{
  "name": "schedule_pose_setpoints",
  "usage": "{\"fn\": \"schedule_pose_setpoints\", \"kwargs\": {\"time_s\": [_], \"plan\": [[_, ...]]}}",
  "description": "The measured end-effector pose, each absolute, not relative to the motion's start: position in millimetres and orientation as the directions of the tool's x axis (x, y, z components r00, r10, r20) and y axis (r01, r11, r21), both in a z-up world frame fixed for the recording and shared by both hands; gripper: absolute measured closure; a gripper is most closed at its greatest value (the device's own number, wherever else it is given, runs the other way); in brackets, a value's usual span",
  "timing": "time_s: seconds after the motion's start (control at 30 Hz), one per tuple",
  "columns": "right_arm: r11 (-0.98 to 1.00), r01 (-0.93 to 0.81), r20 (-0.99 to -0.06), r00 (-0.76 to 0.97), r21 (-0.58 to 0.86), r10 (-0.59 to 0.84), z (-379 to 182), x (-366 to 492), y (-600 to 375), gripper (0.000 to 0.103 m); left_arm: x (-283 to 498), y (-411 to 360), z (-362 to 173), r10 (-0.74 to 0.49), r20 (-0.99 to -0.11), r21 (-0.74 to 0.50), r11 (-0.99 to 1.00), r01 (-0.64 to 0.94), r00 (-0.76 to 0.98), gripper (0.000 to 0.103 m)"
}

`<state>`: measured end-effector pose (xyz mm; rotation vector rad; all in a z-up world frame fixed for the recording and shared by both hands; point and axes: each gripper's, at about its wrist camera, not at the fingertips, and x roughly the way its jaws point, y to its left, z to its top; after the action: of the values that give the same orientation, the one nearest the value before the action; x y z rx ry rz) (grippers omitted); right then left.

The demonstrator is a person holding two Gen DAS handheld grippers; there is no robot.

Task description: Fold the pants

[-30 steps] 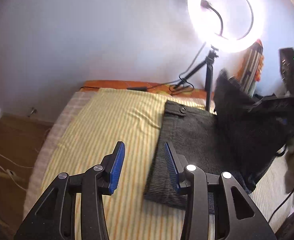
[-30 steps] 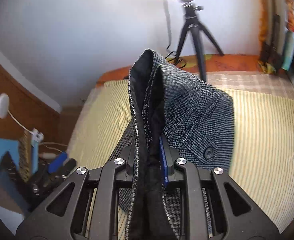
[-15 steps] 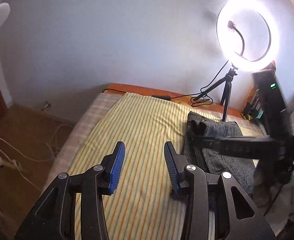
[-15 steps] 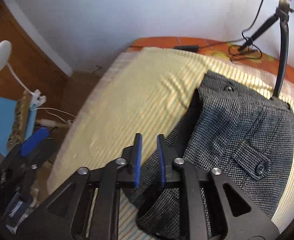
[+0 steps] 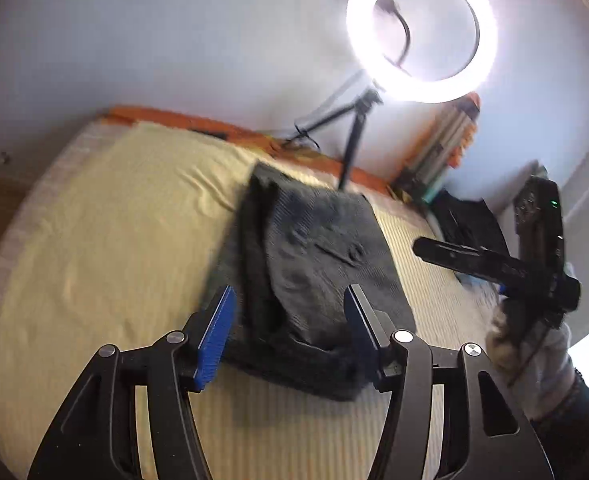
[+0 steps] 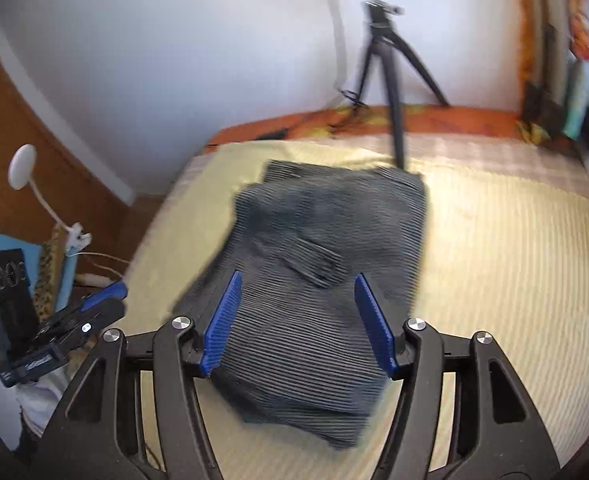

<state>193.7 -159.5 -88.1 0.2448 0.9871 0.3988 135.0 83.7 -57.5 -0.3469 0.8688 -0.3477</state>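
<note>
The grey houndstooth pants [image 5: 314, 264] lie folded in a compact stack on the yellow striped bed cover [image 5: 106, 240]. In the right wrist view the pants [image 6: 326, 280] show a buttoned back pocket on top. My left gripper [image 5: 290, 332] is open and empty, hovering above the near edge of the stack. My right gripper [image 6: 298, 320] is open and empty, hovering above the stack's near end. The right gripper also shows in the left wrist view [image 5: 494, 268], held off to the right of the pants.
A lit ring light [image 5: 420, 28] on a black tripod [image 6: 390, 72] stands at the bed's far edge, just behind the pants. Books [image 5: 442, 148] lean at the back right. A white lamp [image 6: 22, 168] and clutter [image 6: 22, 292] sit left of the bed.
My right gripper let go of the pants, opened wide and pulled back; the pants dropped into a folded stack. My left gripper opened wider and swung toward the stack.
</note>
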Motion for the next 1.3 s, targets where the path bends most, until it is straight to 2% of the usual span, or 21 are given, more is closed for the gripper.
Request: {"fn": "schedule_pose_setpoints", "kwargs": {"time_s": [0.13, 0.27, 0.3, 0.37, 0.43, 0.53, 0.67, 0.83, 1.0, 1.03, 1.07, 1.1, 1.13, 1.23, 1.3], "plan": [[0.891, -0.123, -0.766, 0.468, 0.437, 0.441, -114, 204, -195, 0.041, 142, 63, -76, -0.405, -0.737, -0.396, 0.908, 0.139, 0.54, 0.047], [0.866, -0.096, -0.763, 0.432, 0.491, 0.481, -127, 206, -208, 0.041, 149, 58, -88, -0.408, -0.744, -0.413, 0.903, 0.116, 0.529, 0.051], [0.865, -0.098, -0.762, 0.431, 0.492, 0.483, -129, 205, -209, 0.041, 151, 57, -90, -0.406, -0.742, -0.412, 0.904, 0.115, 0.534, 0.055], [0.862, -0.108, -0.76, 0.426, 0.496, 0.491, -133, 204, -206, 0.041, 153, 54, -93, -0.394, -0.747, -0.393, 0.911, 0.123, 0.535, 0.08], [0.868, -0.126, -0.761, 0.432, 0.481, 0.484, -133, 205, -203, 0.041, 153, 53, -92, -0.367, -0.748, -0.357, 0.925, 0.131, 0.554, 0.092], [0.889, -0.147, -0.761, 0.469, 0.434, 0.449, -126, 215, -198, 0.041, 155, 58, -89, -0.307, -0.744, -0.294, 0.948, 0.123, 0.593, 0.094], [0.898, -0.173, -0.761, 0.481, 0.404, 0.435, -121, 239, -188, 0.041, 157, 69, -96, -0.29, -0.76, -0.293, 0.952, 0.092, 0.582, 0.094], [0.943, -0.164, -0.83, 0.448, 0.288, 0.331, -142, 276, -170, 0.04, 156, 72, -93, -0.279, -0.759, -0.279, 0.956, 0.094, 0.588, 0.094], [0.942, -0.108, -0.85, 0.408, 0.319, 0.334, -164, 289, -173, 0.037, 158, 80, -92, -0.27, -0.76, -0.281, 0.957, 0.076, 0.591, 0.094], [0.941, -0.116, -0.847, 0.411, 0.318, 0.337, -163, 288, -173, 0.036, 158, 82, -91, -0.277, -0.759, -0.293, 0.953, 0.07, 0.59, 0.09], [0.937, -0.12, -0.843, 0.41, 0.329, 0.348, -162, 287, -175, 0.036, 159, 87, -90, -0.287, -0.759, -0.312, 0.948, 0.061, 0.584, 0.071], [0.926, -0.12, -0.835, 0.403, 0.358, 0.374, -162, 286, -179, 0.036, 157, 90, -89, -0.29, -0.755, -0.324, 0.945, 0.05, 0.587, 0.059], [0.916, -0.116, -0.828, 0.397, 0.383, 0.396, -161, 284, -184, 0.036, 156, 93, -87, -0.294, -0.751, -0.337, 0.941, 0.041, 0.591, 0.042], [0.887, -0.118, -0.802, 0.388, 0.446, 0.455, -159, 279, -200, 0.035, 153, 107, -86, -0.374, -0.731, -0.448, 0.894, 0.012, 0.571, 0.039], [0.875, -0.127, -0.788, 0.388, 0.467, 0.477, -157, 275, -208, 0.034, 152, 116, -88, -0.422, -0.719, -0.516, 0.856, -0.018, 0.552, 0.034]]}}
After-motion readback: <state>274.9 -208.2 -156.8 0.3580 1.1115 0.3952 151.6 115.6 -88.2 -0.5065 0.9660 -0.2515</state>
